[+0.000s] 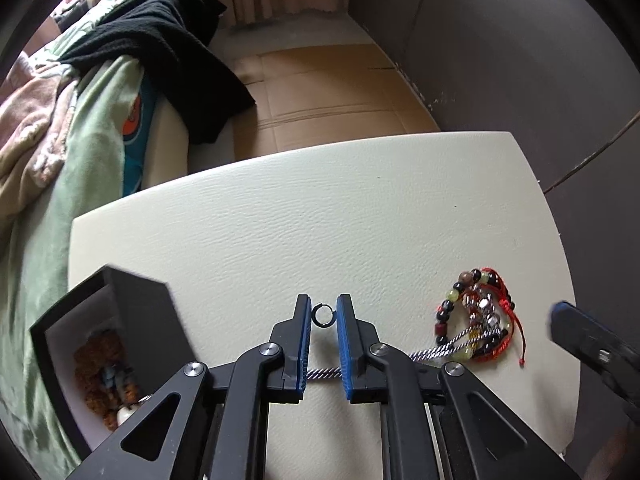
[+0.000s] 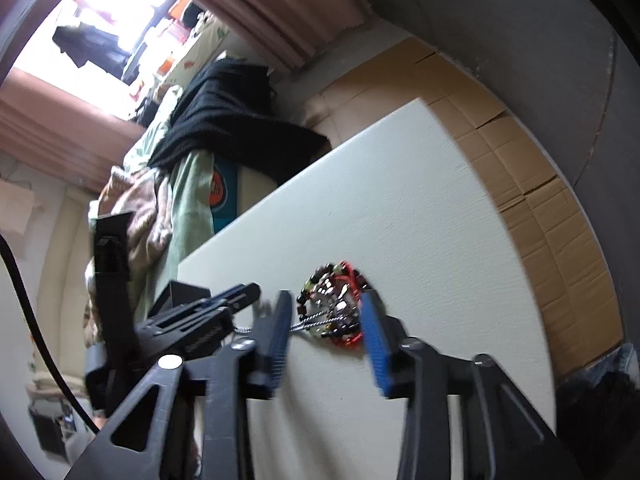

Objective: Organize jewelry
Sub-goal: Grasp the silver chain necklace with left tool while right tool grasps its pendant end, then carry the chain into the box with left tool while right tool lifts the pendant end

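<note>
A pile of bead bracelets [image 1: 478,314] with a red cord lies on the white table [image 1: 280,216] at the right. A twisted silver rope chain [image 1: 436,350] runs from the pile leftwards between my left gripper's blue pads. My left gripper [image 1: 324,314] is narrowly open around a small dark ring [image 1: 322,315]. A black jewelry box [image 1: 100,344] with brown beads inside stands at the left. In the right wrist view, my right gripper [image 2: 326,306] is open and straddles the bracelet pile [image 2: 334,306].
A bed with a green blanket [image 1: 80,152] and black cloth [image 1: 168,48] lies left of the table. Flattened cardboard [image 1: 320,92] covers the floor beyond the table. A dark wall [image 1: 520,60] stands at the right. The right gripper's tip [image 1: 580,332] shows in the left wrist view.
</note>
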A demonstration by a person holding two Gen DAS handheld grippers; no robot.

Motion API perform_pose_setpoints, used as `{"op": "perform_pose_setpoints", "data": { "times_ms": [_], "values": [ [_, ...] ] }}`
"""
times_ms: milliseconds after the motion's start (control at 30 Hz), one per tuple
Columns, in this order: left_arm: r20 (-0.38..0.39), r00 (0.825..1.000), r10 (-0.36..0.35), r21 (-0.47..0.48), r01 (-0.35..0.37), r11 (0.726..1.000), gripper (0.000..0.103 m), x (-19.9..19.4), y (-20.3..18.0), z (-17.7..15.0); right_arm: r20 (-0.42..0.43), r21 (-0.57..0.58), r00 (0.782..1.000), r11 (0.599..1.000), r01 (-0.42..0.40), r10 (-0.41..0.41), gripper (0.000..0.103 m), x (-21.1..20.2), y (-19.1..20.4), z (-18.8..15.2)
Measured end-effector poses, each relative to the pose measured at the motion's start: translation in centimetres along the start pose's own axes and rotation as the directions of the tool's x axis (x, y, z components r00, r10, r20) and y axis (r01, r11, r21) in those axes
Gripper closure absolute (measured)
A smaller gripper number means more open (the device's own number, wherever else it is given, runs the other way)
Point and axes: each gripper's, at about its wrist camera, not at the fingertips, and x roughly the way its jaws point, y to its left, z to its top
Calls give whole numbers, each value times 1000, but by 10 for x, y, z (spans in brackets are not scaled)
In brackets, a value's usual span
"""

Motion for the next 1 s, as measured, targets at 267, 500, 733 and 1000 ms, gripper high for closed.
{"op": "perform_pose_setpoints", "data": {
  "times_ms": [267,500,733,1000],
  "values": [
    [36,999,-20,-39,21,999,90,-29,25,-11,-48,-60,998,997,49,-52,75,29,11,-5],
    [67,997,-38,-66,42,997,90,-50,43,-24,-46,-108,985,981,158,-164,75,40,14,-5],
    [95,994,-54,-104,64,993,90,-70,63,-32,-28,-189,970,954,230,-240,86,44,21,-9],
    [145,988,-45,-111,61,992,90,-104,77,-37,-11,-180,992,976,124,-128,88,25,28,-8]
  ]
}}
